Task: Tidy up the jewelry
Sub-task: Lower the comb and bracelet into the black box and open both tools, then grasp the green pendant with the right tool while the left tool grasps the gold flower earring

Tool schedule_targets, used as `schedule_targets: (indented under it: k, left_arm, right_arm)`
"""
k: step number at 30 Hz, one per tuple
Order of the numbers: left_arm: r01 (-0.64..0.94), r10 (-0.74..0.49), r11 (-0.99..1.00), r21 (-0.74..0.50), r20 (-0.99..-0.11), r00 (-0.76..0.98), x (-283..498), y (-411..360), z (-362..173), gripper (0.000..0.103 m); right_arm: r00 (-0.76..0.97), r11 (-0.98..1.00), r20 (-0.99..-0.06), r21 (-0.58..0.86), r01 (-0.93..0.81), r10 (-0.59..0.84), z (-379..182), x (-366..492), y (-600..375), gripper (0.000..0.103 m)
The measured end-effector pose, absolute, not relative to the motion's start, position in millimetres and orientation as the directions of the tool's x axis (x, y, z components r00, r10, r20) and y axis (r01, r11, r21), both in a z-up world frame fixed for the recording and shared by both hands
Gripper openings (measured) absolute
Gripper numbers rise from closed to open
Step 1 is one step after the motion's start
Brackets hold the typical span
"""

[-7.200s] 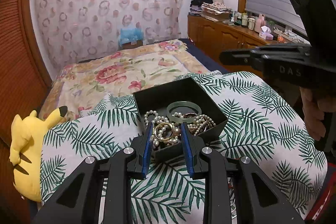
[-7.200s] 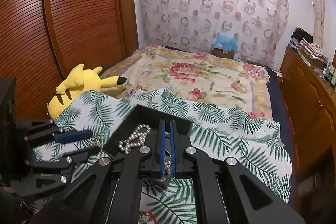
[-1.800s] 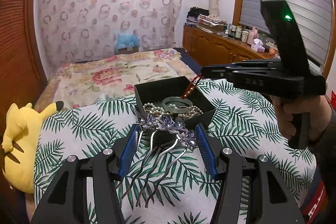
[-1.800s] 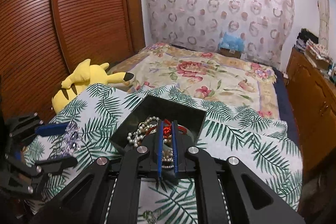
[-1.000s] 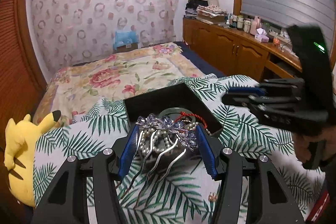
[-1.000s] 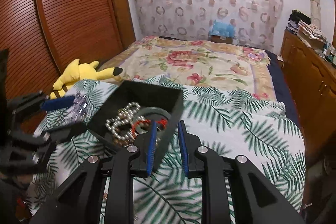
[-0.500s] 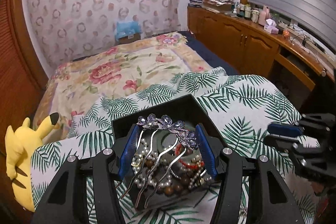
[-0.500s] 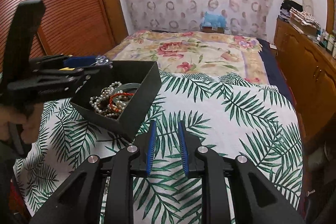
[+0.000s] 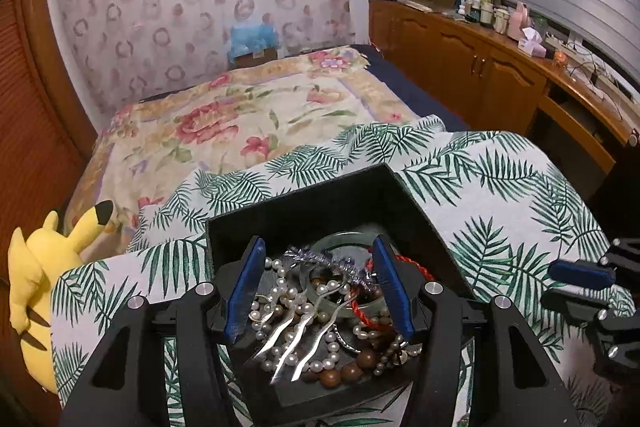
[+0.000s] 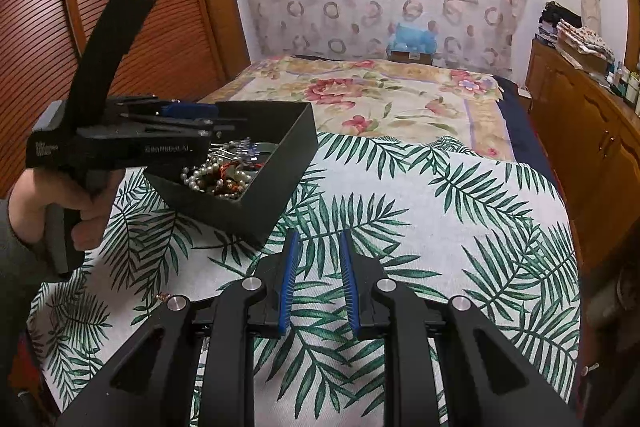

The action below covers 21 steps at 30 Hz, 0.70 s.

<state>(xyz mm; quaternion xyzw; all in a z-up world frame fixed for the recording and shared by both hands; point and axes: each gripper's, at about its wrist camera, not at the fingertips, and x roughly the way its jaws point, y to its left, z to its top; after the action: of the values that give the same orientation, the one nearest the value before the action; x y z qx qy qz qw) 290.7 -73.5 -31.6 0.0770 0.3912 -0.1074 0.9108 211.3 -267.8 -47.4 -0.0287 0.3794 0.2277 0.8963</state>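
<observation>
A black jewelry box (image 9: 420, 215) stands on the palm-leaf cloth and holds pearl strands, a jade bangle (image 9: 344, 243), a red cord bracelet and wooden beads. A silver hair comb with purple flowers (image 9: 316, 291) lies on the pile inside the box. My left gripper (image 9: 316, 267) is open just above the box, its fingers either side of the comb and apart from it. It also shows in the right wrist view (image 10: 188, 115) over the box (image 10: 276, 183). My right gripper (image 10: 318, 267) is open and empty above the cloth, right of the box.
The palm-leaf cloth (image 10: 440, 227) covers the near surface, with a floral bedspread (image 9: 240, 119) beyond. A yellow plush toy (image 9: 44, 267) lies at the left edge. A small earring-like item (image 10: 162, 295) lies on the cloth near the front left. Wooden cabinets (image 9: 500, 83) run along the right.
My left gripper carried the hair comb over the box, lowered and opened; the comb now lies in the box. My right gripper let go of the red cord bracelet and drew back to the right.
</observation>
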Motion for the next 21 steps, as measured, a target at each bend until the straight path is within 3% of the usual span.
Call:
schedule_targets:
  k: [16,21]
  left_arm:
    - [0.296,-0.217,0.955,0.007,-0.663,0.717,216,-55,-18,0.079]
    - [0.314,-0.248,0.949,-0.018,-0.655,0.714,186,-48,-25,0.082]
  right_arm:
    - [0.594,0.862,-0.693,0.082,-0.5,0.41,-56,168,-243,0.023]
    - [0.57,0.851,-0.706,0.088,-0.518,0.42,-63,159,-234,0.025]
